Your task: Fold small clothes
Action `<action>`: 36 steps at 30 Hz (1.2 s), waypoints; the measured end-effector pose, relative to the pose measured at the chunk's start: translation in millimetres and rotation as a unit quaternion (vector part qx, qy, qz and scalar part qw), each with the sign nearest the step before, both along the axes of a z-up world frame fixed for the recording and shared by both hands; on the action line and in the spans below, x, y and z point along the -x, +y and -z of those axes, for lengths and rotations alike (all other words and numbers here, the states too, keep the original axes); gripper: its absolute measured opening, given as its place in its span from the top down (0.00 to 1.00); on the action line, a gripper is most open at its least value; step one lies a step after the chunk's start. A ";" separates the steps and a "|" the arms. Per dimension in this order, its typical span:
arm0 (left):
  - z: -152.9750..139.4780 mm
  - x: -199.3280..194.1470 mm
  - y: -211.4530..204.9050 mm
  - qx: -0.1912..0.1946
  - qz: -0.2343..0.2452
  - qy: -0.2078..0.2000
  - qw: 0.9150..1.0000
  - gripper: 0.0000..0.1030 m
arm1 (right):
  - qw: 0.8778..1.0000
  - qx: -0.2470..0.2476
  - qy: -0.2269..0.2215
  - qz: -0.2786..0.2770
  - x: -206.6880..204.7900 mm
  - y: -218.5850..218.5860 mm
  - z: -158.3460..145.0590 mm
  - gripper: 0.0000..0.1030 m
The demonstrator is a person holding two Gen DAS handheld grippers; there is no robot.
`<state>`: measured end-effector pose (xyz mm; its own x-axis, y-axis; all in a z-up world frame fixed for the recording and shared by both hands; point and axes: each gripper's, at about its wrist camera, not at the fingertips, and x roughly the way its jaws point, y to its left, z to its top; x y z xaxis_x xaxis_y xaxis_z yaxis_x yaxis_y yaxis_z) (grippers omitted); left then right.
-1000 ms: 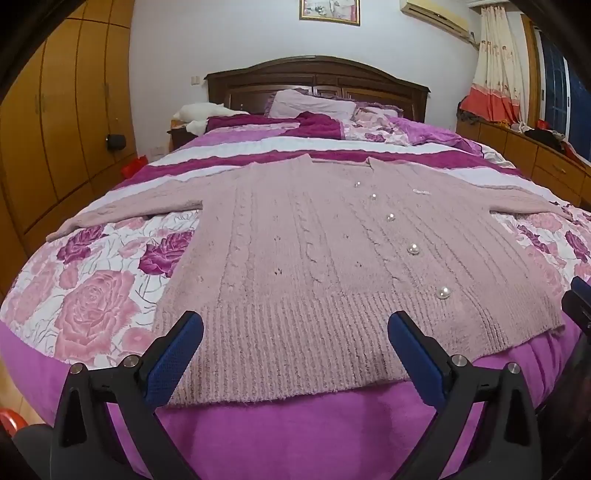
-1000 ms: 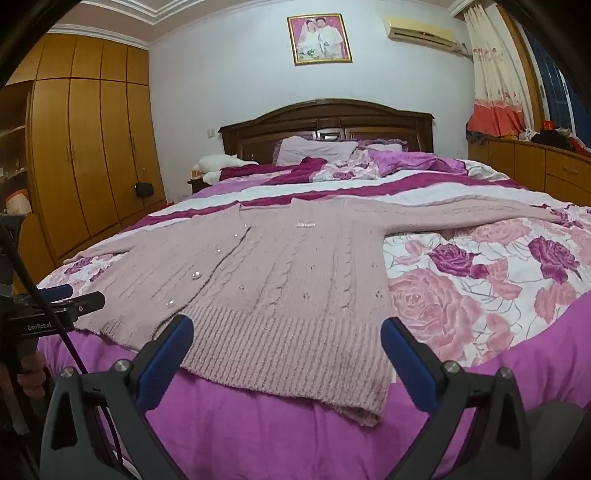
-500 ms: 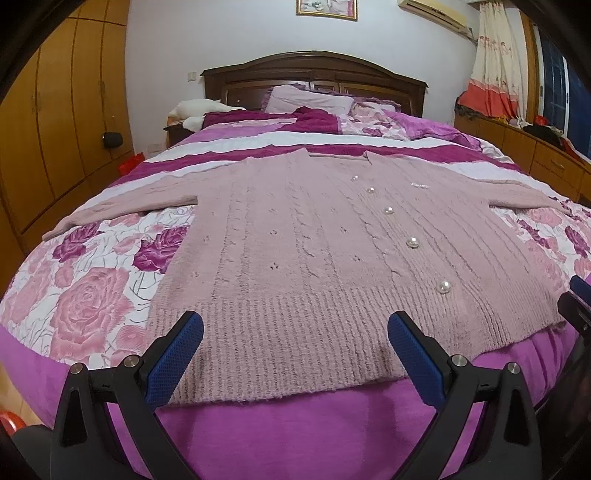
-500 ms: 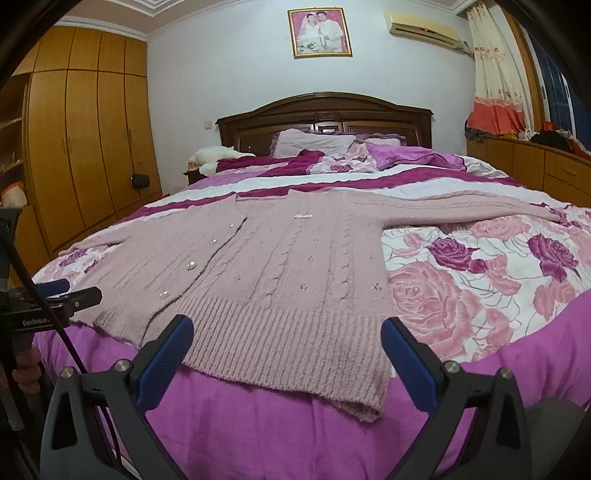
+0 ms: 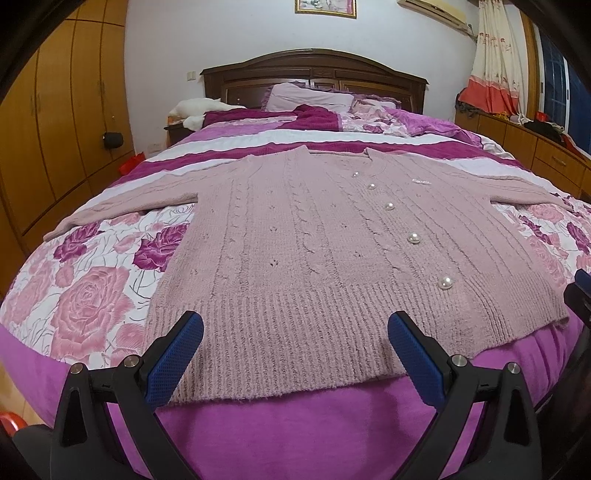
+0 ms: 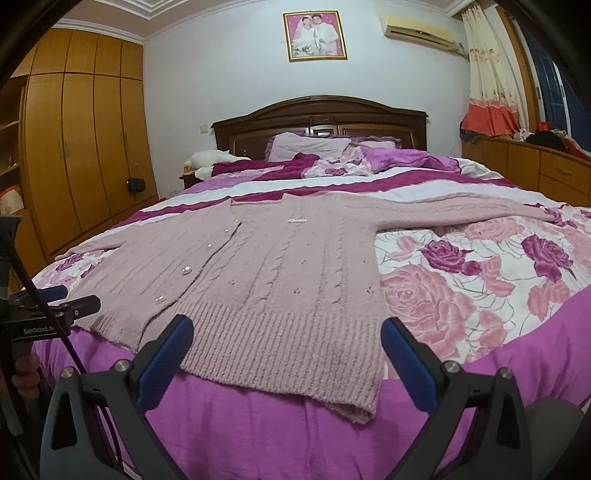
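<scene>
Magenta bedding at the foot of a wide bed (image 5: 295,424) fills the nearest ground, where the left gripper (image 5: 295,332) is held wide apart, nothing between its blue pads (image 5: 173,362), just before the ribbed hem of a pink cable-knit cardigan (image 5: 314,236). The right gripper (image 6: 288,332) is likewise spread wide and holding nothing, poised at the hem's other half, with the cardigan (image 6: 280,266) seen laid flat and face up on the rose-printed bedspread (image 6: 480,280), both sleeves stretched out sideways. Five pearl buttons (image 5: 414,238) are seen running up its front toward the neckline. Beyond it, striped covers and pillows (image 6: 310,142) are piled against a dark wooden headboard (image 6: 321,114), under a framed wedding portrait (image 6: 315,36).
</scene>
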<state>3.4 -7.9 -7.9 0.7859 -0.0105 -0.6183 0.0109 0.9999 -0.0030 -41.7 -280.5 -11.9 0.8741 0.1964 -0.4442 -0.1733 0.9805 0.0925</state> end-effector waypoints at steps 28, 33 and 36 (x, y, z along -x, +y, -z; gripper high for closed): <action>-2.0 -0.8 4.0 0.002 0.001 0.006 1.000 0.20 | 1.000 0.012 0.013 -0.008 -4.4 7.4 5.1 0.00; -1.2 -1.3 4.2 0.001 0.001 0.008 1.000 0.20 | 1.000 0.007 0.015 -0.013 -4.7 5.6 5.6 0.00; -1.4 -1.5 4.9 0.004 0.001 0.009 1.000 0.20 | 1.000 0.003 0.017 -0.016 -5.2 5.0 5.8 0.00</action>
<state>4.8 -3.0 -6.6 0.7742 -0.0176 -0.6327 0.0135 0.9998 -0.0114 -36.5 -275.5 -17.7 0.8520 0.2209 -0.4748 -0.2016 0.9751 0.0920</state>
